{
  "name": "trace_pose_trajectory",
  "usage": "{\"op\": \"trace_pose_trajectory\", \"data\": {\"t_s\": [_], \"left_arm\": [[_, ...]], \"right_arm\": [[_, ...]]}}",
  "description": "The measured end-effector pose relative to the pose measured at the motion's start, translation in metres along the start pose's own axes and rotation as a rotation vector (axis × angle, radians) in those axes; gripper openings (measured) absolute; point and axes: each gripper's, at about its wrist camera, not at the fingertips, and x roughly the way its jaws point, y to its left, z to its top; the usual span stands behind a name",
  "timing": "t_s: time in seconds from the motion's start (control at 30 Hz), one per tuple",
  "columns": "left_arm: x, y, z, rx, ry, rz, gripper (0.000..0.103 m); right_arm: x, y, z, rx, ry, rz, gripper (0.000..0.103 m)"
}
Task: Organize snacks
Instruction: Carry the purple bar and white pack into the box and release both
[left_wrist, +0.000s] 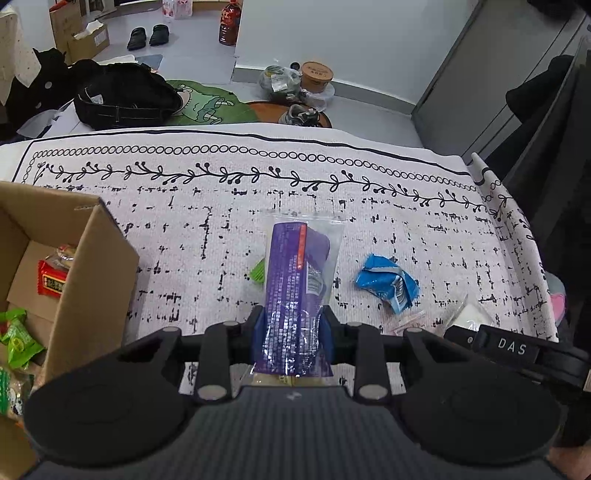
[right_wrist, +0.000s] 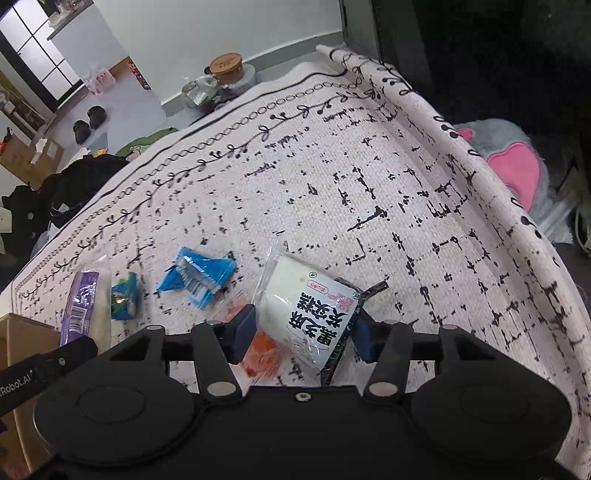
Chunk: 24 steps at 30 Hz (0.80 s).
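Observation:
My left gripper (left_wrist: 291, 334) is shut on a purple snack packet (left_wrist: 295, 280) and holds it above the patterned cloth (left_wrist: 388, 199). The packet also shows in the right wrist view (right_wrist: 83, 306). My right gripper (right_wrist: 306, 334) has its jaws around a white snack packet (right_wrist: 314, 310) with black print, touching both sides. A crumpled blue packet (left_wrist: 388, 282) lies on the cloth, also in the right wrist view (right_wrist: 199, 277). A small green packet (left_wrist: 258, 271) peeks out behind the purple one. An orange packet (right_wrist: 260, 354) lies under the white one.
An open cardboard box (left_wrist: 88, 266) stands at the left with red and green snack packets (left_wrist: 51, 280) inside. The cloth's right edge (right_wrist: 476, 162) is rolled up. Bags, shoes and a cup lie on the floor beyond the cloth.

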Motion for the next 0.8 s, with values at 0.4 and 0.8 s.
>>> {"op": "trace_pose_trajectory", "data": {"t_s": [0.4, 0.8], "left_arm": [[-0.036, 0.011, -0.009, -0.012, -0.067, -0.037, 0.030], [-0.081, 0.047, -0.011, -0.014, -0.146, -0.012, 0.030]], "right_arm": [[-0.041, 0.027, -0.014, -0.015, -0.088, 0.076, 0.052], [-0.080, 0.079, -0.037, -0.110, -0.169, 0.144, 0.052]]}}
